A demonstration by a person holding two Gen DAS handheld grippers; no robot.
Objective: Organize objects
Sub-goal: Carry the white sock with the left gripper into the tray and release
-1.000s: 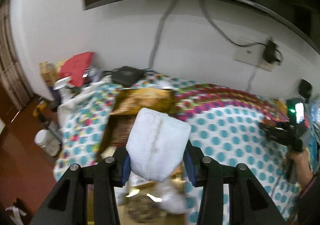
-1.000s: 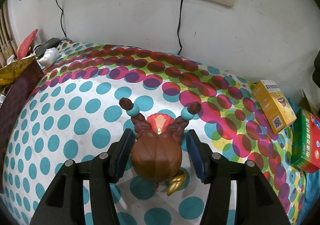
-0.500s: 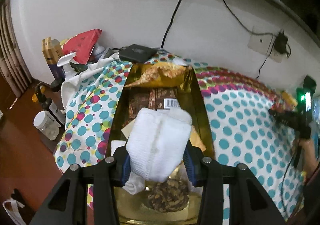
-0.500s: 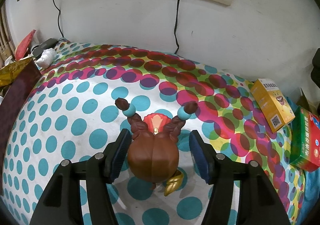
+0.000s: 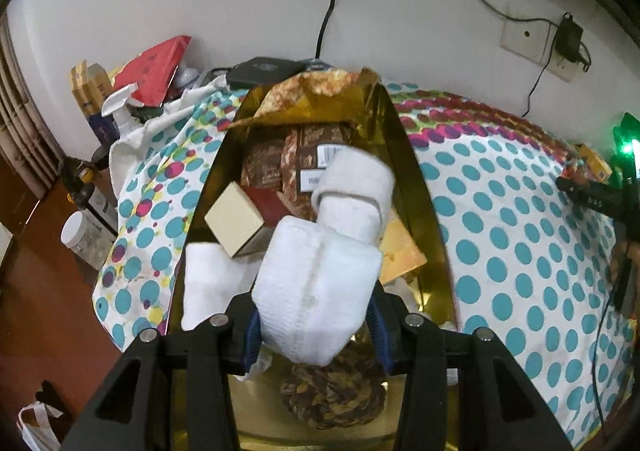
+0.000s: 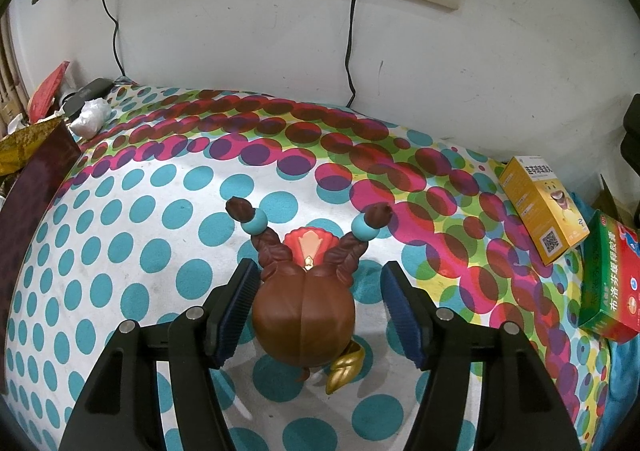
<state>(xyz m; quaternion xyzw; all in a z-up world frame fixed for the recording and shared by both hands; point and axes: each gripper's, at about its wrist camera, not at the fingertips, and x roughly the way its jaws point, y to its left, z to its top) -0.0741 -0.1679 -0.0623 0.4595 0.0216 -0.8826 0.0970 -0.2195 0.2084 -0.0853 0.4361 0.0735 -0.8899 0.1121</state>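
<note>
The gold box (image 5: 404, 155) lies open on the dotted counter (image 6: 132, 211), already crowded with packets. The left gripper (image 5: 316, 325) hangs directly above the box, jaws pinching a white sock (image 5: 320, 287); it should be lowered into the free space near the box's near end before release. Well right of the box, the right gripper (image 6: 320, 311) has just been opening: jaws spread, the brown figurine (image 6: 304, 311) standing between them with a gap at the right pad.

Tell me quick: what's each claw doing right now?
Left claw: shut on a white towel.
Right claw: open, jaws just widened, toy figure between them, ungripped.
</note>
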